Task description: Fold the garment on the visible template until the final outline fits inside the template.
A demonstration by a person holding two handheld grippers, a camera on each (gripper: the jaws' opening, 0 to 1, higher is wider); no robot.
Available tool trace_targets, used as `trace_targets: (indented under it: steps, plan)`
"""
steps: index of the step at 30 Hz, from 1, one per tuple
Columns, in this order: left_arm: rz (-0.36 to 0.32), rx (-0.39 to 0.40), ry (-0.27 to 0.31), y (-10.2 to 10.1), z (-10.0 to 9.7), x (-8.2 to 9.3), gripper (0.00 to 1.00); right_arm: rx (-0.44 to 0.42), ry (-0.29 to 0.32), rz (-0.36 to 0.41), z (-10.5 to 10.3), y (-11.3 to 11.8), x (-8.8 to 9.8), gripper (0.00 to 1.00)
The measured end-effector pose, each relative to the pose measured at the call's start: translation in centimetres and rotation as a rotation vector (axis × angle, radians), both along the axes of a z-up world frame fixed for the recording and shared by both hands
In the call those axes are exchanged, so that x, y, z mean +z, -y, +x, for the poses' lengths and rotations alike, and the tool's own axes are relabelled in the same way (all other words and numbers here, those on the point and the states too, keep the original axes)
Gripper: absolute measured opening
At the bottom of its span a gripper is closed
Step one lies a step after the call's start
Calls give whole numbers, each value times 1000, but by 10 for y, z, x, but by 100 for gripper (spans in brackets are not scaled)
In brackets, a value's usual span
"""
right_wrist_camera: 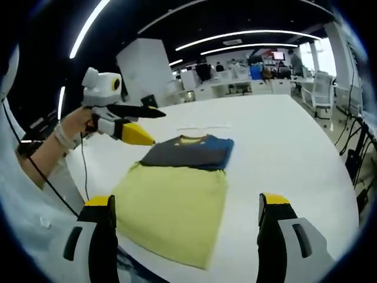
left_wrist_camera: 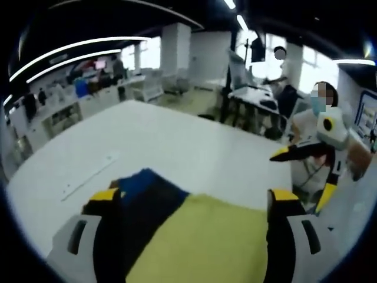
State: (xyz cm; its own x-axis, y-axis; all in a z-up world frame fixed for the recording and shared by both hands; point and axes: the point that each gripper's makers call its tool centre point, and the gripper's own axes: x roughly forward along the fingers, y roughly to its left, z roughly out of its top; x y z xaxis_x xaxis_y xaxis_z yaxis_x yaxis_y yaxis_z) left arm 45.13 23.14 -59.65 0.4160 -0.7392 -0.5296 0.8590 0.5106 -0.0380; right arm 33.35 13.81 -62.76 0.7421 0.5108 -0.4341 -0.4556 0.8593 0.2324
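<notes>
In the left gripper view, the left gripper (left_wrist_camera: pixel 194 203) rises from six o'clock with its yellow-tipped jaws spread wide and nothing between them, hovering just over the garment (left_wrist_camera: pixel 177 230), which lies flat on the white table (left_wrist_camera: pixel 177 141). The garment's dark and blue part sits toward nine o'clock of the jaws, and its yellow part fills the space toward six o'clock. A thin pale strip (left_wrist_camera: pixel 91 175) lies on the table at about nine o'clock, apart from the cloth. At three o'clock the right gripper (left_wrist_camera: pixel 306 171) enters, held above the table edge, its jaws parted, one high and one low. In the right gripper view, the left gripper (right_wrist_camera: pixel 138 124) appears at ten o'clock, held by a hand (right_wrist_camera: pixel 76 127), jaws apart and empty, above the table beside the garment's dark end. The garment (right_wrist_camera: pixel 177 194) lies at centre: yellow toward six o'clock, dark grey and blue toward twelve. The right gripper (right_wrist_camera: pixel 185 218) stands at six o'clock, jaws released wide, straddling the yellow end from above. A template outline cannot be made out in either view.
</notes>
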Motion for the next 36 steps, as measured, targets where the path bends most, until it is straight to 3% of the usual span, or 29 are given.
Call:
trace_targets:
  steps: [18, 24, 33, 36]
  plan:
    - [40, 26, -7, -23, -31, 1, 100, 28, 16, 9, -1, 0, 1, 100]
    - [-3, 48, -31, -31, -36, -1, 100, 32, 17, 8, 0, 2, 1, 100]
    - [4, 74, -59, -46, -48, -7, 100, 37, -4, -3, -3, 4, -6, 100]
    - [-36, 90, -76, -52, -52, -4, 100, 38, -5, -8, -2, 5, -7, 100]
